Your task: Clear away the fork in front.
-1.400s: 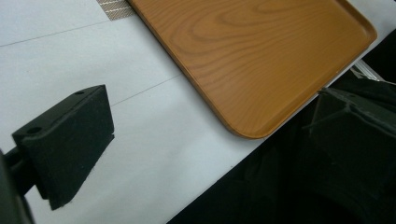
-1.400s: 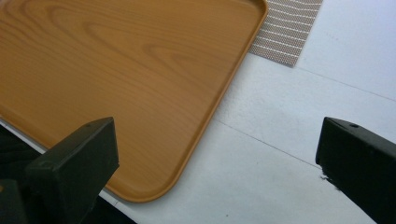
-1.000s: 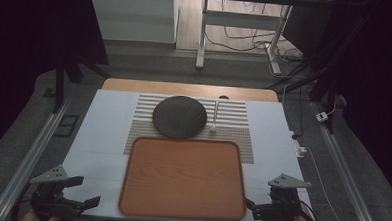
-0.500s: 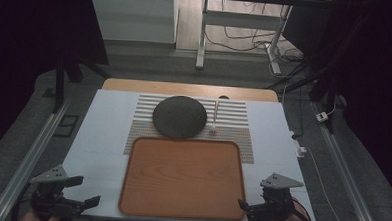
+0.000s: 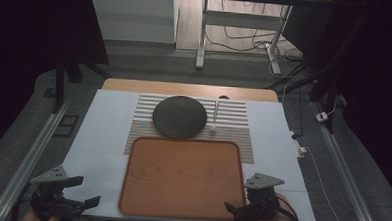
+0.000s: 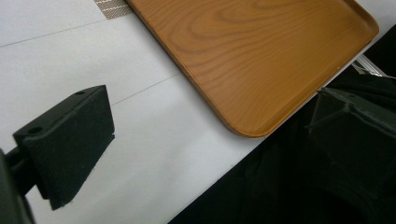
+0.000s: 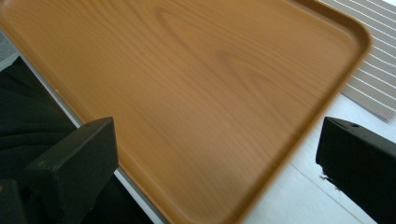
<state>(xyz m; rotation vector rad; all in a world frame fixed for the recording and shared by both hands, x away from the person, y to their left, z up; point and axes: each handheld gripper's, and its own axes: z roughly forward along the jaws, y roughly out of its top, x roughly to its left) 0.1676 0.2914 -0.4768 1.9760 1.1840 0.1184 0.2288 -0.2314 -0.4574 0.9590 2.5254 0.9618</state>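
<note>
A wooden tray [image 5: 181,177] lies empty at the near middle of the white table. Behind it a dark round plate [image 5: 179,116] and a white utensil [image 5: 214,119] rest on a striped placemat [image 5: 239,112]. My left gripper [image 5: 84,190] is open at the table's near left corner, left of the tray. In the left gripper view its jaws [image 6: 210,140] stand wide over the table edge, with the tray [image 6: 261,56] ahead. My right gripper [image 5: 239,200] is open at the tray's near right corner. In the right gripper view its jaws [image 7: 215,158] straddle the tray [image 7: 187,84].
Metal rails [image 5: 26,158] run along both sides of the table. A wooden strip [image 5: 190,89] borders its far edge. Cables and a desk frame [image 5: 238,22] stand on the floor beyond. The placemat's corner [image 7: 373,88] lies past the tray in the right gripper view.
My right gripper has moved left to the tray's near right corner. The left gripper has hardly shifted. Tray, plate and utensil stay put.
</note>
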